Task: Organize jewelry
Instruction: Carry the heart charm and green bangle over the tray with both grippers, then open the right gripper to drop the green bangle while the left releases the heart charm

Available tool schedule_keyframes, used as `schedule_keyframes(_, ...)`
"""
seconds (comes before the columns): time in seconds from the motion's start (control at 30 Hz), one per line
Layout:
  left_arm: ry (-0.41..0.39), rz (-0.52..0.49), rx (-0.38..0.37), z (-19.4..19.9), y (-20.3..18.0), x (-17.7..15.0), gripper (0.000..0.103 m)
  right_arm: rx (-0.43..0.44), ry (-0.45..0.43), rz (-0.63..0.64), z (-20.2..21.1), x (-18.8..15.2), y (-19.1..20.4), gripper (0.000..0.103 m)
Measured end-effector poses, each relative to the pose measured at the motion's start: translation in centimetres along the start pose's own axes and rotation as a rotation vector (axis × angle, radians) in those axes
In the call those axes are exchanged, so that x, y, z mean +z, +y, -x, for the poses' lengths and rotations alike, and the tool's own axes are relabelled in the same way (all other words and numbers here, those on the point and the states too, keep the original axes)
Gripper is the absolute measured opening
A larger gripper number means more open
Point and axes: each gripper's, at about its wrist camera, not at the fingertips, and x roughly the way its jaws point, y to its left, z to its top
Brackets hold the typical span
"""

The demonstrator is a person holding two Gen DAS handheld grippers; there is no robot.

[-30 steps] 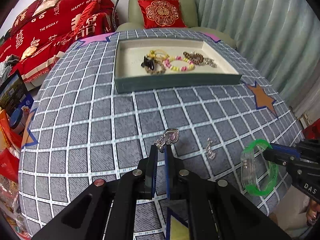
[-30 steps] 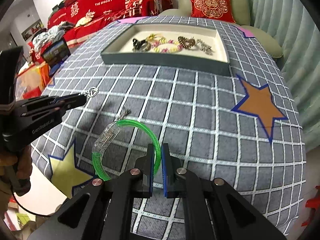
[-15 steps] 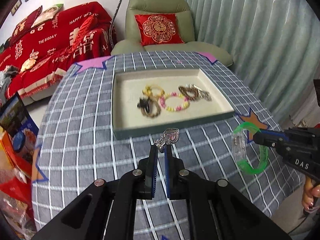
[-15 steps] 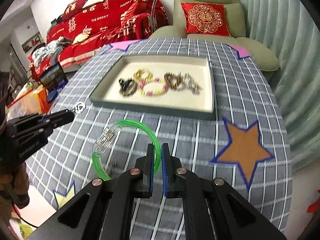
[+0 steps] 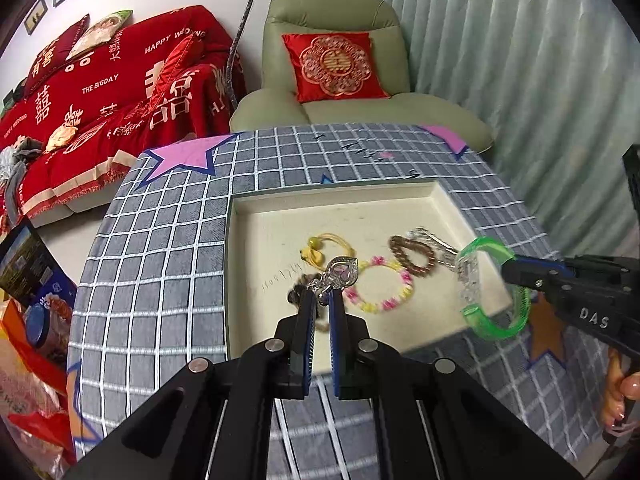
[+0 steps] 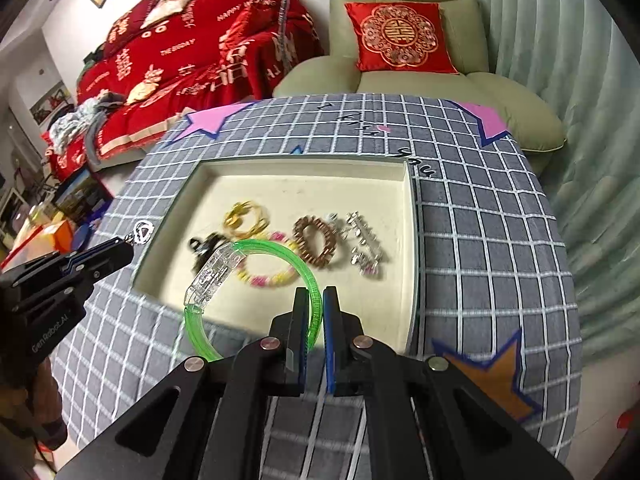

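Worktop (image 6: 500, 240) under checked cloth carries the shallow cream tray (image 6: 404, 240), which already holds several bracelets and a silver piece. Step: carry to tray, both loads airborne near its front edge. Right hand-held gripper (image 6: 316, 300) is closed on the green bangle (image 6: 304, 272), its clear clasp hanging left. Left hand-held gripper (image 5: 322, 300) is pinched nearly closed on the heart pendant (image 5: 343, 271) by its clasp. Next, I'd say: lower each over bare tray floor, part the fingers, avoid the bead bracelets.

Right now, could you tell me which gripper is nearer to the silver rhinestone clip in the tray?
Right. The right gripper hovers just before the silver rhinestone clip; the left gripper sits past the tray's opposite side.
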Motion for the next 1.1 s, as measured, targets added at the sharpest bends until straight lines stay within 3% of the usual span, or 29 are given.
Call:
schedule_keyframes(0.43, 0.101, 0.037, 0.051, -8.7, 0.4, 0.8, 0.015, -0.024, 0.064, -0.09, -7.6, 2.0, -3.2, 0.007)
schedule_keyframes(1.0, 0.078, 0.003, 0.1, -8.9, -0.7, 0.2, 0.015, -0.021, 0.09, -0.099, -9.2, 1.1, -3.3, 0.009)
schedule_keyframes(1.07, 0.07, 0.007, 0.108, -8.6, -0.7, 0.2, 0.015, -0.013, 0.087, -0.103, -9.0, 1.2, -3.3, 0.012)
schedule_keyframes(1.1, 0.067, 0.009, 0.11, -8.4, -0.7, 0.2, 0.015, -0.006, 0.085, -0.104, -8.9, 1.2, -3.3, 0.022)
